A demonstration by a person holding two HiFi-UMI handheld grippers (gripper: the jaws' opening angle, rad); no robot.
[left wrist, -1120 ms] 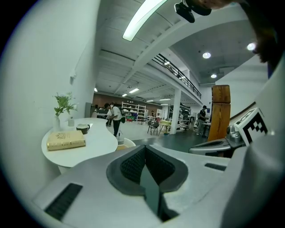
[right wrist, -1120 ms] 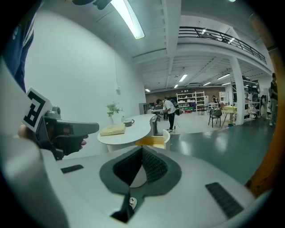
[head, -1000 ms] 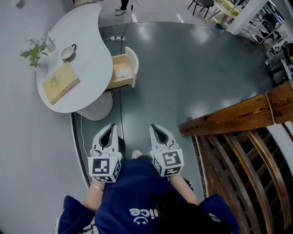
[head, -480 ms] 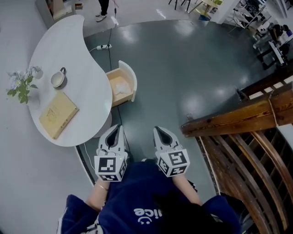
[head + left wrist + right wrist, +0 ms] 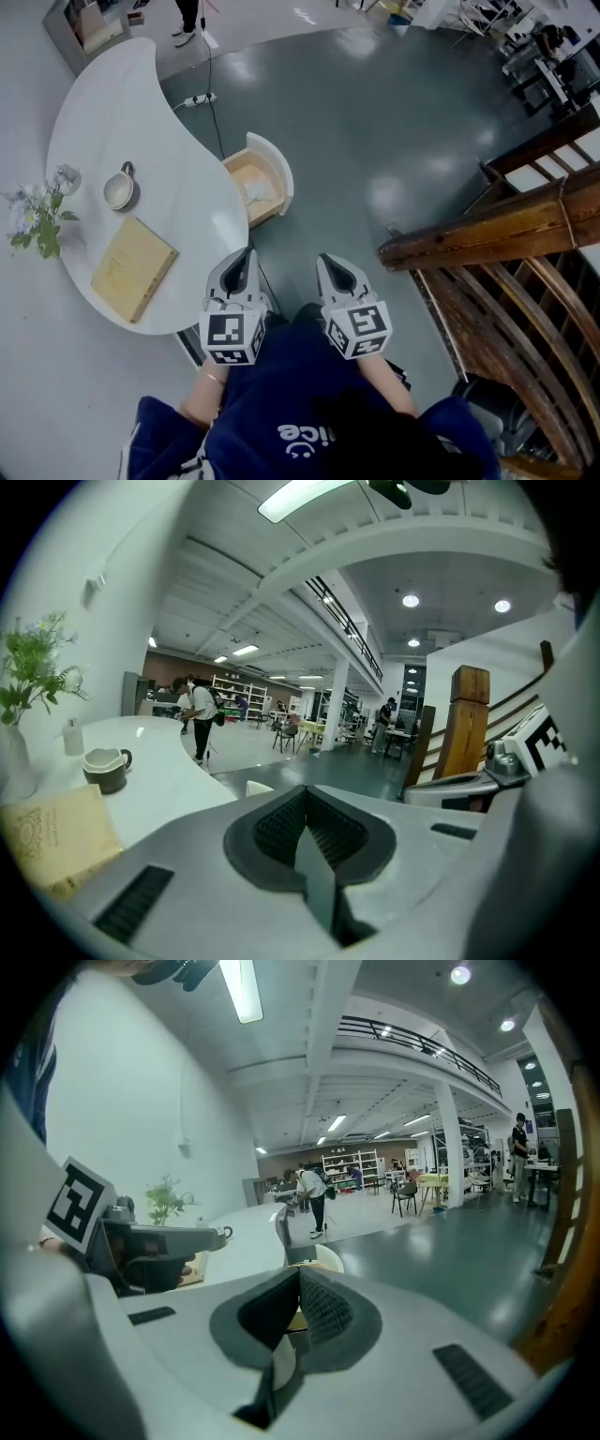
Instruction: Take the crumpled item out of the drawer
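"Two things before you go in: where's the crumpled item, and how do your grippers stand?"

"The crumpled item (image 5: pixel 258 192) lies inside the open drawer (image 5: pixel 281 173), a pale wad on its floor. My left gripper (image 5: pixel 244 258) and right gripper (image 5: pixel 328 262) hang short of the drawer, well apart from it, both with jaws pressed together and nothing between them."

"So what makes the reach go well?"

"I'd bring one gripper up to the drawer, the right by my reckoning, since the table (image 5: pixel 112 122) overhangs the drawer's far side. I'd open the jaws before they cross the drawer's rim, come down from above the drawer and not over its front panel, and pinch a raised fold. My worry is clipping the drawer's wall or only nudging the wad deeper."
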